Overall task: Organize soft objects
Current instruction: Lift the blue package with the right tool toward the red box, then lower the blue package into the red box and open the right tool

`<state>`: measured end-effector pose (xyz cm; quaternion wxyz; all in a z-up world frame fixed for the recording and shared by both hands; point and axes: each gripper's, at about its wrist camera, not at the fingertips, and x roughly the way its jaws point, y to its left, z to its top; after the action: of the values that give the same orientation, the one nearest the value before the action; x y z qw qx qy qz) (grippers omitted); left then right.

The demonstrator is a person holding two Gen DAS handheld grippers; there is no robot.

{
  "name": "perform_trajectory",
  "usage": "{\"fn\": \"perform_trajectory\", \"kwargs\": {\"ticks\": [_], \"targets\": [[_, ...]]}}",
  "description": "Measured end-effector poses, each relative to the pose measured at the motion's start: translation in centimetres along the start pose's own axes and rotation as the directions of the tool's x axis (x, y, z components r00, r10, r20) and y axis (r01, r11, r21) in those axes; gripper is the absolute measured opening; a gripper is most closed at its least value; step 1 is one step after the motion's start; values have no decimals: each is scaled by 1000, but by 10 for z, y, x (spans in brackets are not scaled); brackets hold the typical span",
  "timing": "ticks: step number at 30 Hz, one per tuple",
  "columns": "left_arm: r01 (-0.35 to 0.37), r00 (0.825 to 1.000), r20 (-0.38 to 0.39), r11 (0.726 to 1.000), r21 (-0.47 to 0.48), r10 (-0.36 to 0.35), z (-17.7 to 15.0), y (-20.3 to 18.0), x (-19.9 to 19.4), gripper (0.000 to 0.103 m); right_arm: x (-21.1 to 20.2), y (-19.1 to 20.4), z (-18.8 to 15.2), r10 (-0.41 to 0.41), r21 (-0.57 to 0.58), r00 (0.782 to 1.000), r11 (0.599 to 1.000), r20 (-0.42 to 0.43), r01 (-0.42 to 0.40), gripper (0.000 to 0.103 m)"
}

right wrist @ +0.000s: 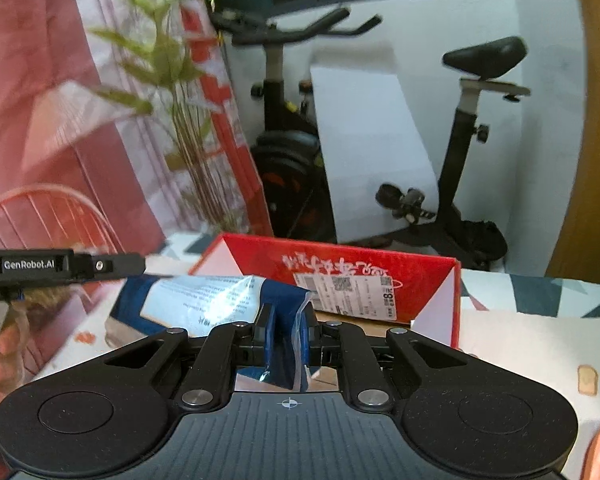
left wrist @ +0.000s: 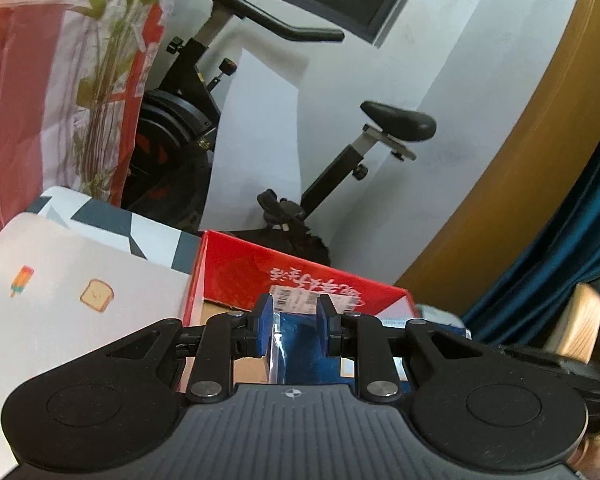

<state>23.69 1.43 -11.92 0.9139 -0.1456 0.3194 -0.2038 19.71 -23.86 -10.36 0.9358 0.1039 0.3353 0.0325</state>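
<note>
A soft blue package in clear plastic fills the gap between the blue pads of my left gripper, which looks shut on it. My right gripper is shut on another corner of the same blue package, whose white label faces up. In the right wrist view the left gripper reaches in side-on from the left and meets the package's upper edge. The package hangs just in front of an open red cardboard box with cardboard showing on its floor.
A white mat with small food pictures covers the patterned tablecloth. A green plant stands at the table's far left. Behind the table are an exercise bike, a wooden chair and a red wire chair.
</note>
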Motion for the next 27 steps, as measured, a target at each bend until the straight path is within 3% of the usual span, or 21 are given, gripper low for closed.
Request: {"fn": "perform_trajectory", "kwargs": {"ticks": [4, 11, 16, 19, 21, 27], "targets": [[-21, 999, -45, 998, 53, 23, 6, 3, 28, 30, 35, -13, 6, -18, 13, 997, 1000, -75, 19, 12], [-50, 989, -136, 998, 44, 56, 13, 16, 77, 30, 92, -39, 9, -31, 67, 984, 997, -177, 43, 12], [-87, 977, -191, 996, 20, 90, 20, 28, 111, 30, 123, -49, 19, -48, 86, 982, 994, -185, 65, 11], [-114, 978, -173, 993, 32, 118, 26, 28, 120, 30, 132, -47, 23, -65, 55, 980, 996, -187, 77, 12], [-123, 979, -159, 991, 57, 131, 27, 25, 120, 31, 139, -47, 18, -73, 35, 967, 996, -243, 84, 12], [-113, 951, -283, 992, 59, 125, 13, 31, 123, 32, 151, -45, -12, -86, 4, 914, 995, -396, 95, 12]]}}
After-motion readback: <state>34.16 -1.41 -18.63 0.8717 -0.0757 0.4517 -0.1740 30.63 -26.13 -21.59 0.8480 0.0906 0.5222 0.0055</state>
